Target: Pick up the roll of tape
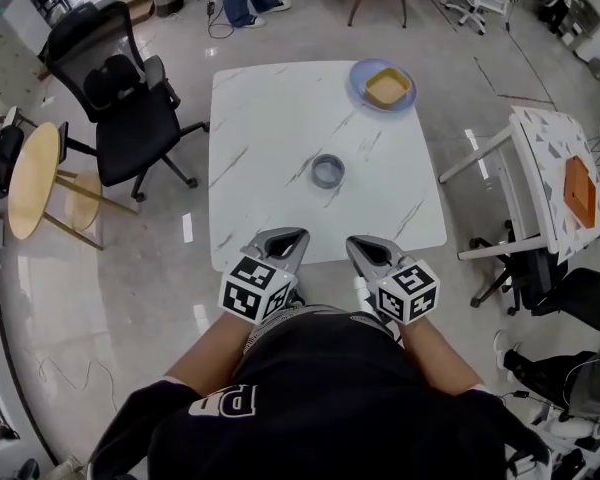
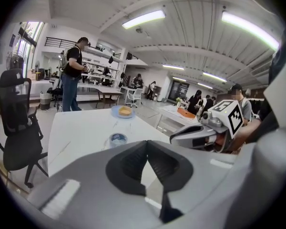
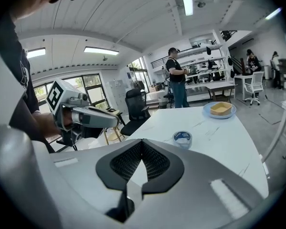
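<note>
The roll of tape (image 1: 327, 171) is grey-blue and lies flat near the middle of the white marble table (image 1: 270, 118). My left gripper (image 1: 297, 236) and right gripper (image 1: 355, 243) hover side by side over the table's near edge, well short of the roll. Both are shut with nothing between the jaws. In the left gripper view the tape (image 2: 117, 139) lies ahead, beyond the left gripper (image 2: 147, 142), with the right gripper (image 2: 200, 132) alongside. In the right gripper view the tape (image 3: 183, 138) sits ahead, slightly right of the right gripper (image 3: 142, 141).
A blue plate (image 1: 383, 85) holding a tan square item rests at the table's far right corner. A black office chair (image 1: 120, 98) and a round wooden table (image 1: 35, 178) stand to the left. Another white table (image 1: 555, 178) is on the right. A person (image 2: 74, 75) stands beyond the table.
</note>
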`<state>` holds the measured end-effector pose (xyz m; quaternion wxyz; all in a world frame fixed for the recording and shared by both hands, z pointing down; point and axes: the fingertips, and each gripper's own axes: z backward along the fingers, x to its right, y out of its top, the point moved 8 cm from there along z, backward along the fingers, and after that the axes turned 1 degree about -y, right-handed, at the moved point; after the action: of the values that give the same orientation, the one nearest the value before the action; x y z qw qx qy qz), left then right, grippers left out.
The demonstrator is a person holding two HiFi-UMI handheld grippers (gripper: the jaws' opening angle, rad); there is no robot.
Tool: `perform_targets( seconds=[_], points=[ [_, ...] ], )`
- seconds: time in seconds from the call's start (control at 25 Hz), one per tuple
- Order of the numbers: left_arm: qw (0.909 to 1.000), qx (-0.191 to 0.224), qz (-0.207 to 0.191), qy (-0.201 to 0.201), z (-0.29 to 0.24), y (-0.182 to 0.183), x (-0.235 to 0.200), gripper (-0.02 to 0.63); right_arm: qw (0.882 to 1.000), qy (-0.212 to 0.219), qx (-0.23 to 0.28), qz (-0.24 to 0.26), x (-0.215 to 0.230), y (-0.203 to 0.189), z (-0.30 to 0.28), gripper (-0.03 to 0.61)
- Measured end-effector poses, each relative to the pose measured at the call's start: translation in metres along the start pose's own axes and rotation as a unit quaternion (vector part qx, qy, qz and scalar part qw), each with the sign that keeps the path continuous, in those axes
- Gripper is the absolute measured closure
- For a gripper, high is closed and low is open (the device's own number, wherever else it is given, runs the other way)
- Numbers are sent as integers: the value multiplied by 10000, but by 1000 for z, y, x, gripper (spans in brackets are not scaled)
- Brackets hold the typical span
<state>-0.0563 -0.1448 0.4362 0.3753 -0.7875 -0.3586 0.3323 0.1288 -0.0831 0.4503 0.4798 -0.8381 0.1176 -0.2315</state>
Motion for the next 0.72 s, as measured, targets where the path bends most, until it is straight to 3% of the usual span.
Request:
perform_targets(
  seconds=[0.28,0.48,0.72],
  points=[
    [9996,-100,-102,-224,-16,20,-58,555,9997,-231,5,-39,13,28,-47,578],
    [9990,-40,-211,-396,-25,34,-79,555,9990,-405,51,-200,28,41,-65,578],
    [9993,-109,-83,-334,-31,33,-95,555,9989,-405,21,-227,40,48,-77,578]
  ],
)
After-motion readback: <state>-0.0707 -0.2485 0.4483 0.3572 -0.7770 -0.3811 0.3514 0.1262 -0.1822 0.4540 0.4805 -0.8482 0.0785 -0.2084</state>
